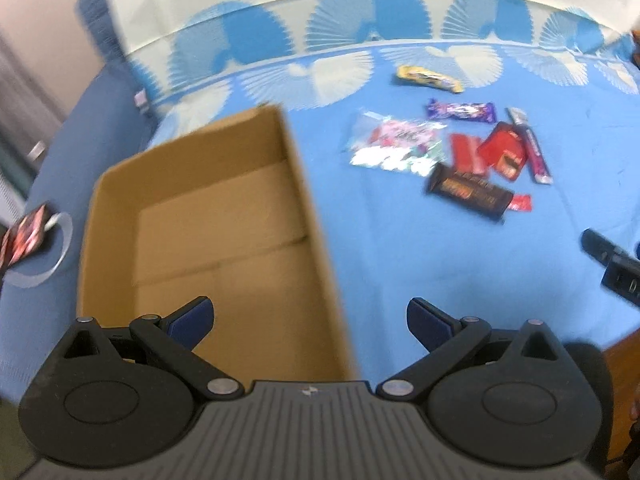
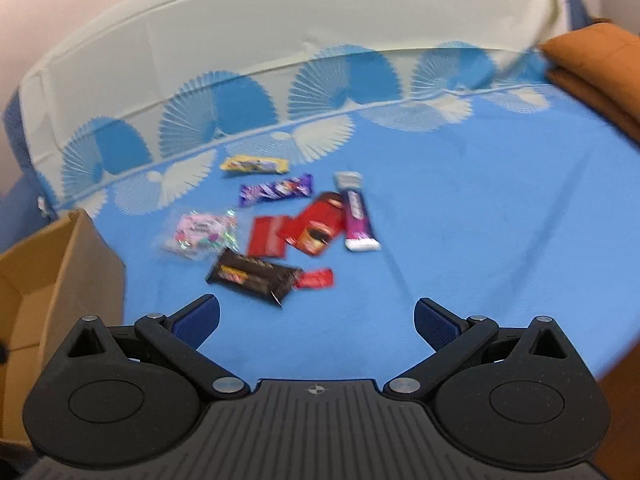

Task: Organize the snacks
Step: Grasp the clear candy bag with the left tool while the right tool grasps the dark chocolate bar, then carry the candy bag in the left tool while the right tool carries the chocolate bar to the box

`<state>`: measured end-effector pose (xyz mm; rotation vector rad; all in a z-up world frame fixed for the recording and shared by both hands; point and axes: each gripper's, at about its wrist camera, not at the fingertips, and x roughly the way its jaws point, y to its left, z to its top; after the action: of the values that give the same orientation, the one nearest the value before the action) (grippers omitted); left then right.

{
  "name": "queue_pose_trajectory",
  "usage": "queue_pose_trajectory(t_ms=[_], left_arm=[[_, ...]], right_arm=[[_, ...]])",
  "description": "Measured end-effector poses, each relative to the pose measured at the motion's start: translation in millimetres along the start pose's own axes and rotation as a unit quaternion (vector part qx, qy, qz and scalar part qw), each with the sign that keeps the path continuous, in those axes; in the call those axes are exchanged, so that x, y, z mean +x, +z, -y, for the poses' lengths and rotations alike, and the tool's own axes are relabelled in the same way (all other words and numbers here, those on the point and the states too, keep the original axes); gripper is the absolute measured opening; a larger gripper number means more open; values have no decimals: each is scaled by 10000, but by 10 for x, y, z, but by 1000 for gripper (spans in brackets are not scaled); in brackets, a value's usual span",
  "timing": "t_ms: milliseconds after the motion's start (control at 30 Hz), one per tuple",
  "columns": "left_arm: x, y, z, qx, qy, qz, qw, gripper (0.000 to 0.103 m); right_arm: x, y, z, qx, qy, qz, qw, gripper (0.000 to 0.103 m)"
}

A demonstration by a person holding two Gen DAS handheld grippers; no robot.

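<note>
Cardboard, plain and stiff, forms the empty box (image 1: 216, 216) at the left of the left wrist view, under the left gripper (image 1: 310, 318), whose jaws gape wide and hold nothing. Centre-frame in the right view, glossy crinkly snack wrappers (image 2: 276, 232) lie clustered on soft blue cloth (image 2: 480, 220); the right gripper (image 2: 317, 320), equally wide and empty, should probably pinch the nearest dark bar (image 2: 252, 274) across its narrow width.

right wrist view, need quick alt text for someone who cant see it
The open right claw hovers over a blue cloth, facing a loose cluster of wrapped snacks, the nearest a dark brown bar. A cardboard box sits at the left edge.
</note>
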<state>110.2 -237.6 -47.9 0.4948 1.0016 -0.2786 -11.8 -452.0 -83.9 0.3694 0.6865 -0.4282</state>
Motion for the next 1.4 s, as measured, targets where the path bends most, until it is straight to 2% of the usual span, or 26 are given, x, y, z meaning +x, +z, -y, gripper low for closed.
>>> queue_pose_trajectory(t_ms=[100, 167, 233, 267, 333, 400, 467, 600, 633, 667, 767, 800, 867, 900, 933, 967, 1000, 1033, 1067, 1100, 1167, 1333, 1400], left_arm=[[288, 370, 250, 284, -40, 24, 9996, 103], [510, 634, 432, 758, 30, 138, 9970, 103], [711, 845, 591, 1413, 114, 254, 9896, 103], [824, 939, 668, 1829, 126, 311, 9826, 103], [1055, 1084, 813, 2710, 137, 418, 9616, 103], [1289, 1178, 934, 3532, 153, 621, 9333, 103], [1503, 1238, 1037, 4219, -5, 703, 9039, 103], [1976, 1277, 1265, 5448, -17, 843, 8343, 103], [2080, 1289, 1313, 5598, -14, 836, 8244, 103], [2199, 1315, 1350, 5683, -58, 743, 8194, 103], [2550, 1382, 1464, 5757, -207, 193, 8171, 103], [2622, 1394, 1480, 5722, -316, 0, 8195, 103], [2646, 1434, 1469, 5599, -386, 3, 8277, 103], [2634, 1448, 1437, 5511, -475, 37, 8331, 94], [2599, 1468, 1388, 5362, -667, 16, 8414, 83], [2549, 1488, 1335, 5195, -801, 20, 8507, 56], [2517, 1517, 1345, 5059, -759, 85, 8592, 33], [2472, 1518, 1323, 4958, -760, 129, 8650, 13], [2427, 1535, 1301, 4862, -813, 119, 8699, 0], [2377, 1541, 1259, 4671, -894, 95, 8796, 0], [2257, 1499, 1193, 4399, -1019, 93, 8922, 0], [1642, 1250, 1032, 3974, -1419, 383, 9058, 0], [1486, 1194, 997, 3896, -1552, 522, 9063, 1]], right_arm=[[395, 123, 53, -519, 508, -282, 9970, 103], [678, 189, 46, -821, 670, -513, 9930, 103], [927, 242, 0, -1022, 805, -719, 9889, 103], [1065, 263, -28, -1115, 859, -833, 9865, 103], [1272, 277, -102, -1264, 967, -988, 9823, 103], [1468, 286, -165, -1420, 1036, -1080, 9785, 103], [1647, 293, -237, -1651, 1107, -1157, 9732, 103], [1874, 268, -406, -2377, 1273, -1197, 9555, 103], [1904, 262, -433, -2512, 1329, -1196, 9513, 103], [1944, 253, -465, -2647, 1394, -1220, 9464, 103], [2069, 232, -537, -2891, 1472, -1313, 9368, 103], [2113, 220, -555, -2946, 1467, -1344, 9347, 103], [2185, 193, -586, -3067, 1442, -1343, 9312, 103], [2178, 184, -593, -3135, 1493, -1223, 9298, 102], [2165, 176, -602, -3188, 1540, -1182, 9277, 94], [2137, 170, -601, -3200, 1589, -1083, 9277, 74], [2094, 169, -602, -3221, 1617, -972, 9277, 61], [2041, 169, -602, -3227, 1621, -921, 9279, 42], [2009, 173, -600, -3204, 1531, -914, 9303, 42], [1979, 172, -588, -3152, 1423, -934, 9336, 42], [1883, 150, -508, -2938, 1265, -942, 9428, 42], [1480, 177, -275, -1973, 986, -743, 9725, 42], [1376, 173, -232, -1647, 982, -688, 9790, 42]])
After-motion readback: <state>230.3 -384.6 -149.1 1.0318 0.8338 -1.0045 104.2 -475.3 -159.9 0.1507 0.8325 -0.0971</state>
